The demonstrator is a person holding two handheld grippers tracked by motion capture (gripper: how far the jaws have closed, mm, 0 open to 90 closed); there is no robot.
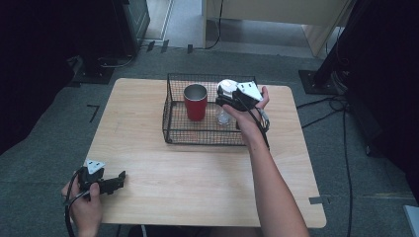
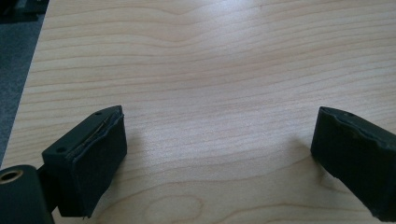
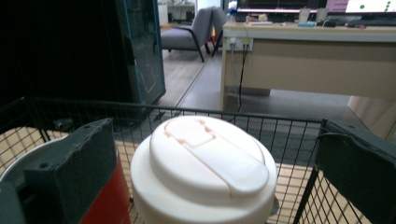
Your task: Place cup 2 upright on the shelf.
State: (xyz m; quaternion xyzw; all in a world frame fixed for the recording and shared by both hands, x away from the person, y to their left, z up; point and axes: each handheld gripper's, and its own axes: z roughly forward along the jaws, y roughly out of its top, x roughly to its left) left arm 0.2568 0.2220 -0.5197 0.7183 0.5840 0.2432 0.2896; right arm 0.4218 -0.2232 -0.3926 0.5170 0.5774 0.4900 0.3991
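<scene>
Jaws of the right gripper (image 3: pixel 219 186) are standing spread on either side of the white-lidded bottle (image 3: pixel 205 163), not yet closing on it.

Bottle is standing upright inside the wire basket (image 1: pixel 173 111), near its right wall, with the red cup (image 1: pixel 195 102) just beside it toward the basket's left. Judging from this, the grasp is being lined up; pinching and lifting out of the basket are remaining. Left gripper (image 1: pixel 111 182) is idling well short of the basket, near the table (image 1: pixel 197 168) front-left corner, jaws spread over bare wood, holding nothing.
</scene>
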